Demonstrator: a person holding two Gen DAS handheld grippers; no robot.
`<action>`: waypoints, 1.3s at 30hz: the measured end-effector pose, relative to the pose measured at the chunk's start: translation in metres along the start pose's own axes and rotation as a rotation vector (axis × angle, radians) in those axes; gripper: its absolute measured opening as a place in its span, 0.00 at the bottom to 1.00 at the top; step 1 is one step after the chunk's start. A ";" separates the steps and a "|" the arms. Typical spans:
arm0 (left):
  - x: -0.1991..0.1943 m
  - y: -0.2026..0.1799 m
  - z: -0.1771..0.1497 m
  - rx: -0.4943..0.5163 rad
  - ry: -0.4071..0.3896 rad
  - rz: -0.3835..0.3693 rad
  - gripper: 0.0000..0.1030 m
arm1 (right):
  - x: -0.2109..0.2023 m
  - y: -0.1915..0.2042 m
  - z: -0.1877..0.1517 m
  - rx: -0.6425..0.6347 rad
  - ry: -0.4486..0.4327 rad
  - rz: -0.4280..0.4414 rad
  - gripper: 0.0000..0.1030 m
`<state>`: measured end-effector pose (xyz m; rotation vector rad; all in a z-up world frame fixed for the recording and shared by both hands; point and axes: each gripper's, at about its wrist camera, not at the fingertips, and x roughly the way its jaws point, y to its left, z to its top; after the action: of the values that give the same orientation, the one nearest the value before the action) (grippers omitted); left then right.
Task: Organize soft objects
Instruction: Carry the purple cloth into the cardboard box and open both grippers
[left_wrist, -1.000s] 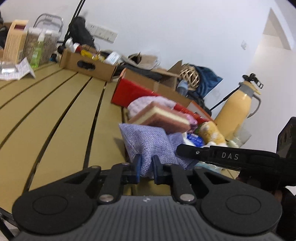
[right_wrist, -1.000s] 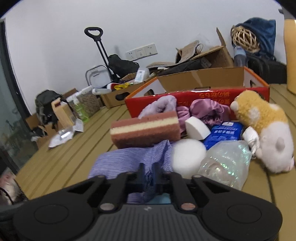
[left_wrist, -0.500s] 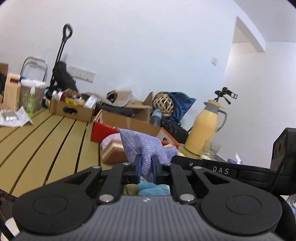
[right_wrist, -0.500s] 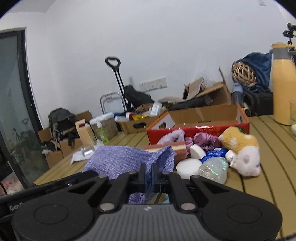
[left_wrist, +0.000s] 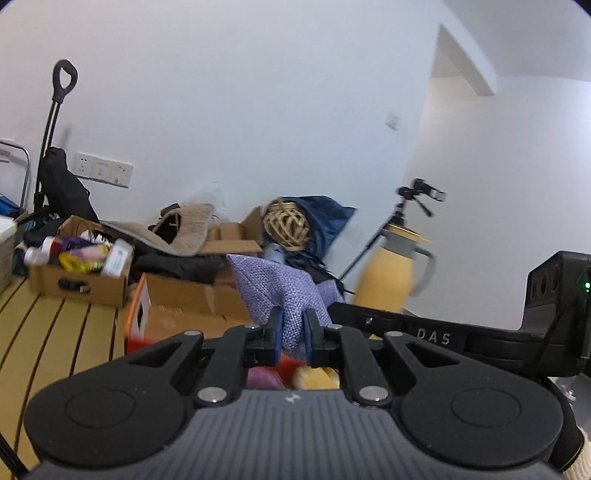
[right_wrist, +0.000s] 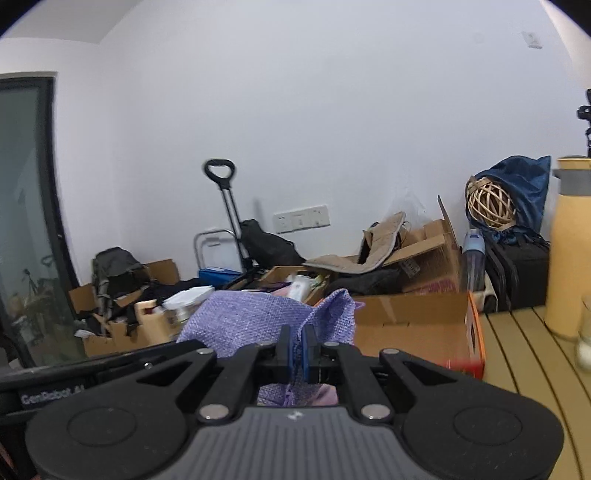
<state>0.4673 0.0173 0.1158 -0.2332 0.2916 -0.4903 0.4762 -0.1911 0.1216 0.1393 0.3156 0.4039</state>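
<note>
Left tool: blue pads are clamping an edge of the purple woven cloth, low centre of the left wrist view. Right tool: pads are nearly together, pinching another edge of the same cloth, low centre of the right wrist view. The cloth is hanging in the air between both tools, above the worktop.

Handling, judged: the fabric is folding and drooping between the grips, so it is behaving as light, limp and coarse-woven. Slip looks unlikely on that texture; breakage is no concern. Best holds are at edges or corners, well apart, so the span is staying taut; a mid-panel grip would only be bunching it.

Just beyond, at frame centre, an orange-sided cardboard box is standing open; a pink soft item and a yellow one are showing below the left tool. To the right, a yellow thermos jug. Farthest, a rattan ball against a blue bag by the wall.
</note>
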 end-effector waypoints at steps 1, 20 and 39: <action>0.025 0.011 0.012 0.001 0.019 0.006 0.12 | 0.026 -0.011 0.016 0.010 0.018 -0.002 0.04; 0.309 0.190 0.021 -0.057 0.390 0.276 0.19 | 0.420 -0.135 0.000 0.218 0.582 -0.197 0.18; 0.136 0.079 0.103 0.079 0.281 0.341 0.72 | 0.197 -0.112 0.115 0.167 0.326 -0.249 0.62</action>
<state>0.6497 0.0332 0.1589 -0.0335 0.5739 -0.1941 0.7271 -0.2214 0.1542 0.1949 0.6809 0.1508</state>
